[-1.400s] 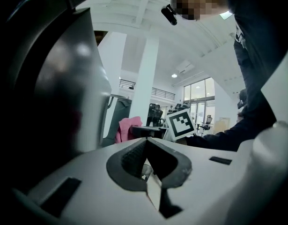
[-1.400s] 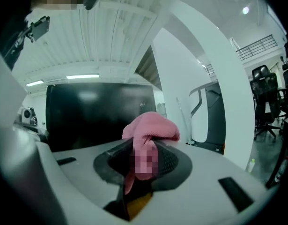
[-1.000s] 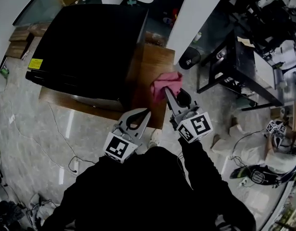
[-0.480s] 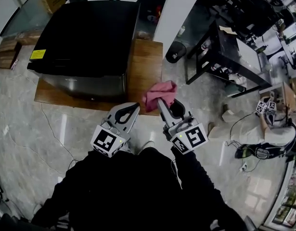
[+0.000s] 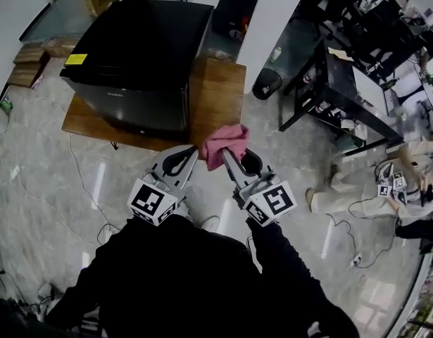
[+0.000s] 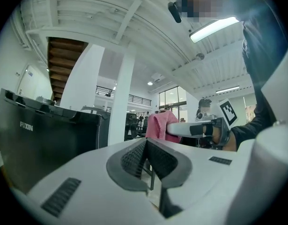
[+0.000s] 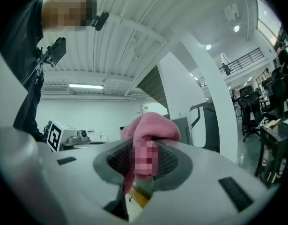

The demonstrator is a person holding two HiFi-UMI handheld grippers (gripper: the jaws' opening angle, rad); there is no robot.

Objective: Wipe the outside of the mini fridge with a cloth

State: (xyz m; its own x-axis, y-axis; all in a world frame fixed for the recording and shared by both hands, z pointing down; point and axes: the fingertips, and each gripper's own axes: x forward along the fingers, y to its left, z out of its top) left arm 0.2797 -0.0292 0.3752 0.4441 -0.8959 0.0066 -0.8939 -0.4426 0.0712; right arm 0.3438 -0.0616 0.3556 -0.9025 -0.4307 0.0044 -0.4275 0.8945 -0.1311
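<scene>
the black mini fridge (image 5: 132, 55) sits on a low wooden platform (image 5: 220, 90), apart from my grippers. my right gripper (image 5: 225, 153) pinches the pink cloth (image 5: 223, 141); my left gripper (image 5: 191, 151) has its jaws together on nothing. a black bin (image 5: 267, 84) and a black table (image 5: 343, 83) stand to the right. the yellow label (image 5: 76, 59) on the fridge top is too small to read.

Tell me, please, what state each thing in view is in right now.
mini fridge: door shut, upright on the wooden platform.
pink cloth: bunched up, held in the air, not touching the fridge.
right gripper: shut on the pink cloth.
left gripper: jaws together, nothing between them.
</scene>
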